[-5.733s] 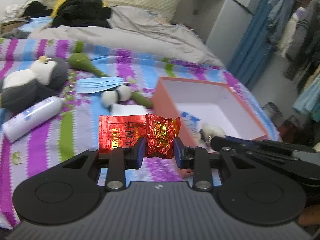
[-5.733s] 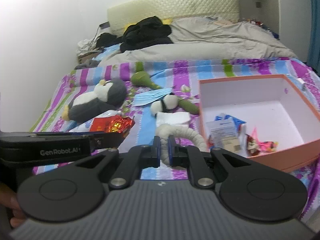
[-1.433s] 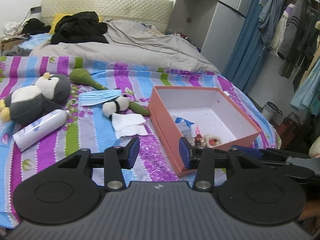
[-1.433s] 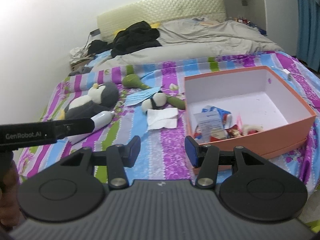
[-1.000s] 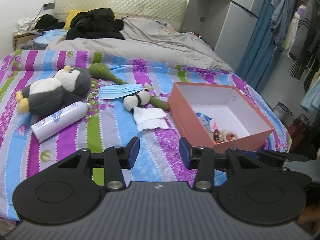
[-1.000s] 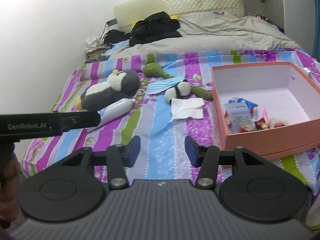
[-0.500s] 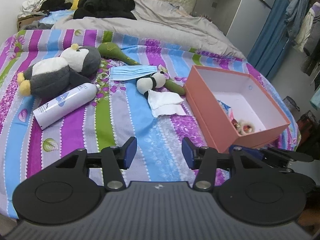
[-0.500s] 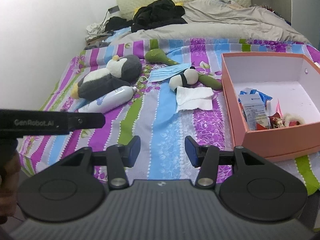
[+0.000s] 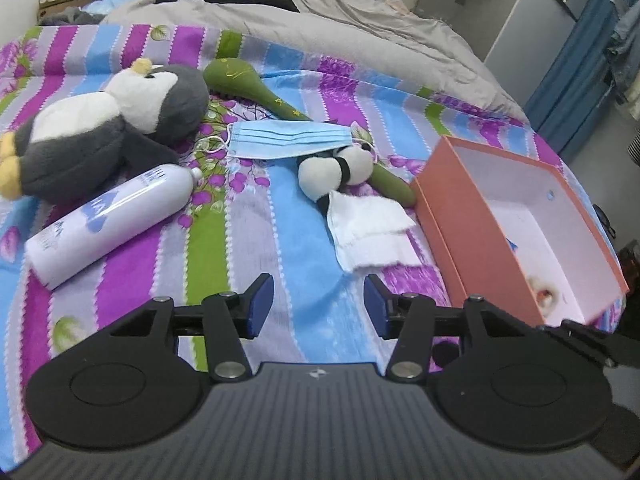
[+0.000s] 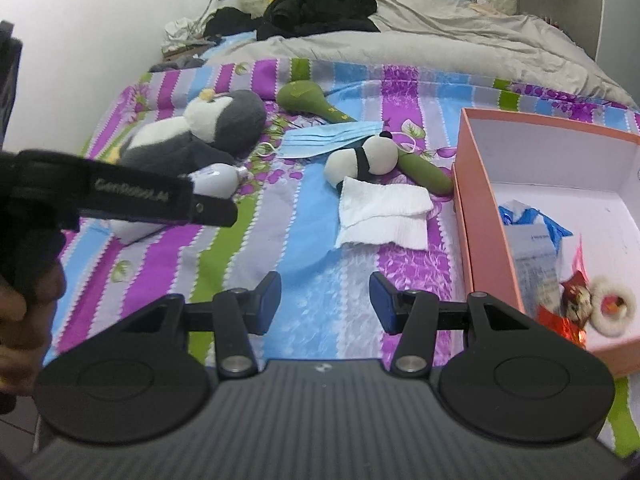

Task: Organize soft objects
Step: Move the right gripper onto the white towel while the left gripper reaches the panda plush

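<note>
Across the left wrist view, a bed (image 9: 132, 248) with a striped, flowered cover is seen. The left tool (image 9: 319, 304) is held above the cover with its jaws apart and nothing between them. A folded white cloth (image 9: 370, 230) lies just beyond it, touching a small panda plush (image 9: 334, 168), which rests against a green soft club (image 9: 256, 88). A blue face mask (image 9: 290, 140) is spread over the club's handle. A penguin plush (image 9: 104, 132) lies at the left, with a white spray bottle (image 9: 108, 220) beside it. An orange box (image 9: 476, 232) stands open at the right, just beside the cloth.

From the right wrist view, the right tool (image 10: 325, 300) is seen with its jaws apart and empty, above the cover. The cloth (image 10: 384, 220) lies ahead of it, the panda (image 10: 364, 158) and mask (image 10: 328, 138) beyond. The box (image 10: 480, 216) at the right is seen to hold packets and a small round white soft item (image 10: 612, 306). The left tool's black body (image 10: 132, 196) crosses the left side, gripped by a hand (image 10: 24, 320), and partly hides the bottle (image 10: 216, 178) and penguin (image 10: 208, 128).
</note>
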A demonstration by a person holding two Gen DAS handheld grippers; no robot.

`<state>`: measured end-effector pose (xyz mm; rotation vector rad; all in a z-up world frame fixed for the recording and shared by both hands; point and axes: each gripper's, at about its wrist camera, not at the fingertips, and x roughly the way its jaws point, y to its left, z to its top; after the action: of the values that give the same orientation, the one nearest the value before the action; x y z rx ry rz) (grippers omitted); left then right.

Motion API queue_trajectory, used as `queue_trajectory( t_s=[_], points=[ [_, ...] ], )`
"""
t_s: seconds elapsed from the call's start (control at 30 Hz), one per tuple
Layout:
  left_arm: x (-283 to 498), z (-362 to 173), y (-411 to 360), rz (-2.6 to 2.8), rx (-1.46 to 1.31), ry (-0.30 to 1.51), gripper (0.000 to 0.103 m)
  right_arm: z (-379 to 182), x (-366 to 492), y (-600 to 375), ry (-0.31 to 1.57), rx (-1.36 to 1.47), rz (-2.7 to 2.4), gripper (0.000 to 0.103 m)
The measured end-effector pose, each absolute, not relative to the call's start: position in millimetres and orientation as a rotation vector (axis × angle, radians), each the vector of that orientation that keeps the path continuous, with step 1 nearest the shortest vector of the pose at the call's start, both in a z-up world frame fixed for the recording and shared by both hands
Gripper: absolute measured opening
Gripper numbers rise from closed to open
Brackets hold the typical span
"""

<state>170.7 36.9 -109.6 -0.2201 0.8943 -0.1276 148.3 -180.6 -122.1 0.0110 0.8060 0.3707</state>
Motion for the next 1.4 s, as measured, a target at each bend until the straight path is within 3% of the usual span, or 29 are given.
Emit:
queue_trajectory(
  t_s=[0.7, 0.77, 0.83, 0.97, 1.2, 1.4],
  points=[
    [360.8, -219.8, 43.3, -0.16, -0.413, 0.963, 0.066, -209.8, 271.7, -175.5, 0.921, 0.02, 0.276, 0.05],
    [371.3, -228.7, 44.1, -0.164, -0.45, 0.972, 0.066, -217.4, 275.6, -176.4, 0.952, 0.035, 0.288, 0.042],
    [379.6, -236.7, 44.8, -0.167, -0.499, 0.98, 0.066, -223.5, 276.4, -177.0, 0.984, 0.047, 0.3, 0.018],
    [390.0, -248.1, 40.4, -0.141, -0.526, 0.971, 0.065, -225.0, 274.0, -181.6, 1.002, 0.088, 0.323, 0.007],
    [396.5, -256.1, 37.0, -0.143, -0.587, 0.942, 0.04, -216.5, 262.8, -186.0, 0.988, 0.081, 0.337, 0.005],
    [381.2, -241.7, 39.2, -0.118, -0.572, 0.928, 0.034, -202.3, 240.7, -185.4, 0.973, 0.069, 0.366, 0.005]
  ],
)
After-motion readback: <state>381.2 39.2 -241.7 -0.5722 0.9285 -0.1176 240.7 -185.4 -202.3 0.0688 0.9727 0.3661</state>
